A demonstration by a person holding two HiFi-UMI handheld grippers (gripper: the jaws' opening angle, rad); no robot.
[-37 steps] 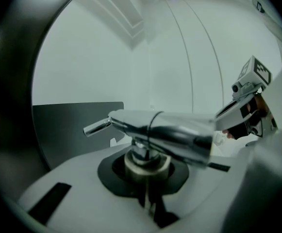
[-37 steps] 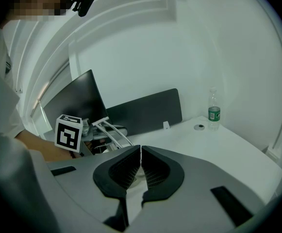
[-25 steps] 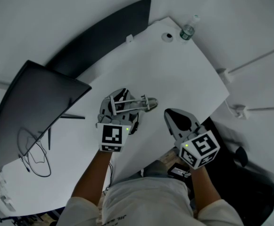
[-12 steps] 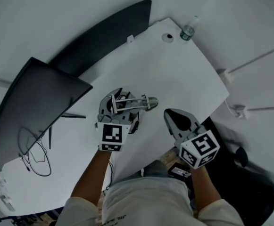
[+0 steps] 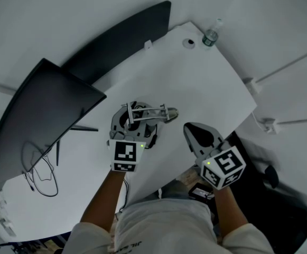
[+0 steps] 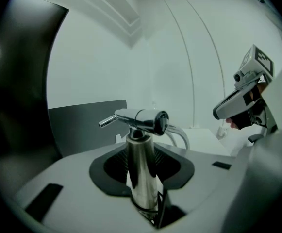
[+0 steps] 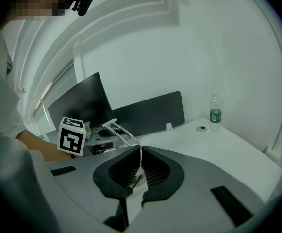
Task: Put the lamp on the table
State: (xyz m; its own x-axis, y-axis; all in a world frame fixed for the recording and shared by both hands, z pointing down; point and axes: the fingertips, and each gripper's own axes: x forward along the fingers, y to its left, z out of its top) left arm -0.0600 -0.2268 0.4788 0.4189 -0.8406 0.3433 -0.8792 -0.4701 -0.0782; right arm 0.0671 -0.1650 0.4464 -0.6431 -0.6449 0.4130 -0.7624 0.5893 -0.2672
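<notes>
at the bottom middle of the head view, our forearms reach up to the two grippers. the right gripper [image 7: 140, 155] waits lower right of centre, jaws together with nothing between them. the left gripper [image 5: 134, 126], just left of centre, has just been opening its jaws. they now stand wide around the polished chrome desk lamp [image 6: 140, 171], with a dark gap on either side of its post, so the pads no longer press on it.

the lamp stands upright on the white table [image 5: 206, 83], near the frame's centre, so we judge the placing done or nearly so. it looks stiff and slick. the mirror-smooth post could slide in a light grip, and we would guess most of its weight sits low. if we take it again, the thick post, low down, is the place. the thin curved arm and jointed head up top look likely to swing or bend.

further off, a loose black cable [image 5: 39, 176] lies at lower left beneath a dark flat monitor [image 5: 42, 115]. a long dark panel [image 5: 116, 36] lines the table's far edge, and a clear plastic bottle [image 5: 210, 35] stands at the upper-right corner.
</notes>
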